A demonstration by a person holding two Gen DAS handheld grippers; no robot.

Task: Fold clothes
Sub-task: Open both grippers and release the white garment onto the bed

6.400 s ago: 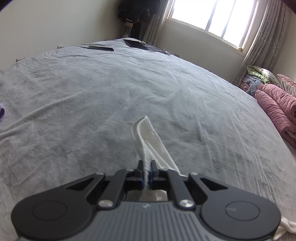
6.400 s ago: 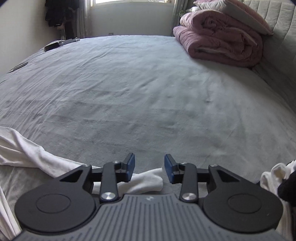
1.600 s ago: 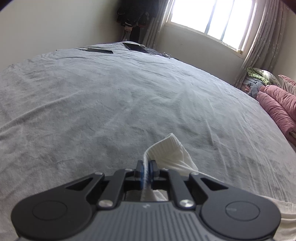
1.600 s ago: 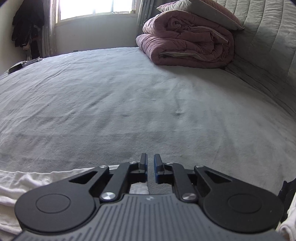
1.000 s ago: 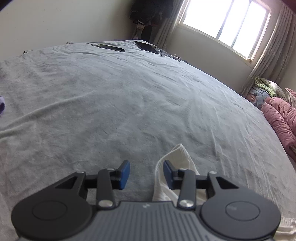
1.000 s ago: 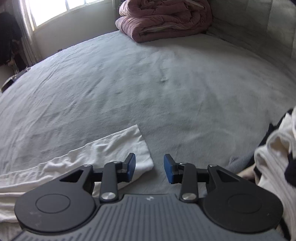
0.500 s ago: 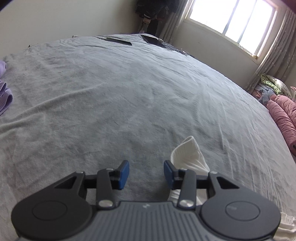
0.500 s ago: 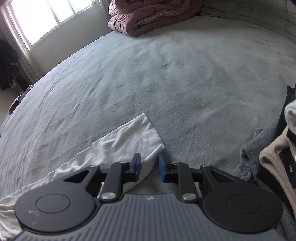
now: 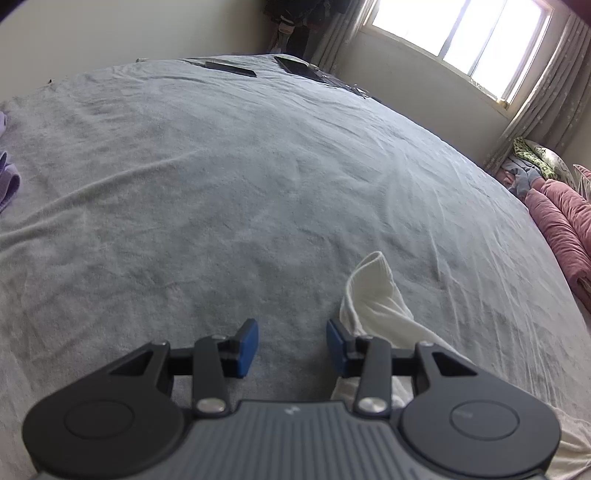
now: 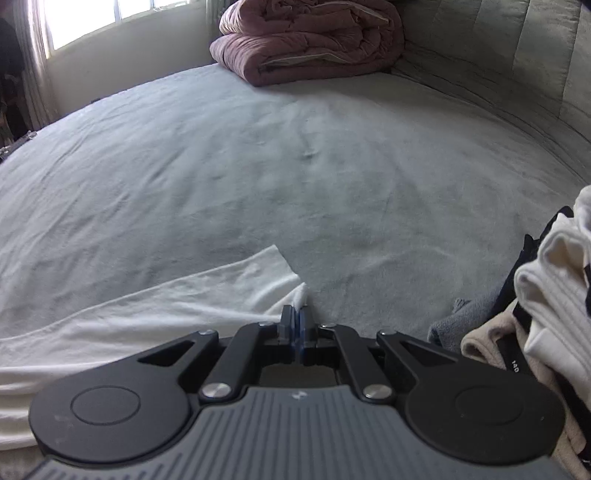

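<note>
A: Left gripper (image 9: 291, 347): what do its fingers (image 9: 245, 349) show?

B: They stand parted over the grey bed (image 9: 229, 192), nothing between them. The white garment (image 9: 373, 299) lies just beside the right-hand finger, its folded end raised off the cover; whether finger and cloth touch cannot be told.

A: And the right gripper (image 10: 297, 326)?

B: Fingers (image 10: 286, 325) brought fully together, pinching a corner of the white garment (image 10: 177, 306), which trails leftward, flat on the bed (image 10: 258, 155).

A: Surroundings?

B: Right view: a folded pink quilt (image 10: 314, 33) at the far side against a padded headboard (image 10: 517, 62); a heap of clothes (image 10: 546, 302), cream, beige and dark, at the right edge. Left view: a bright window (image 9: 461, 40) with curtains (image 9: 546, 85), dark flat objects (image 9: 266, 68) at the far edge of the bed, lilac cloth (image 9: 7, 181) at the left.
</note>
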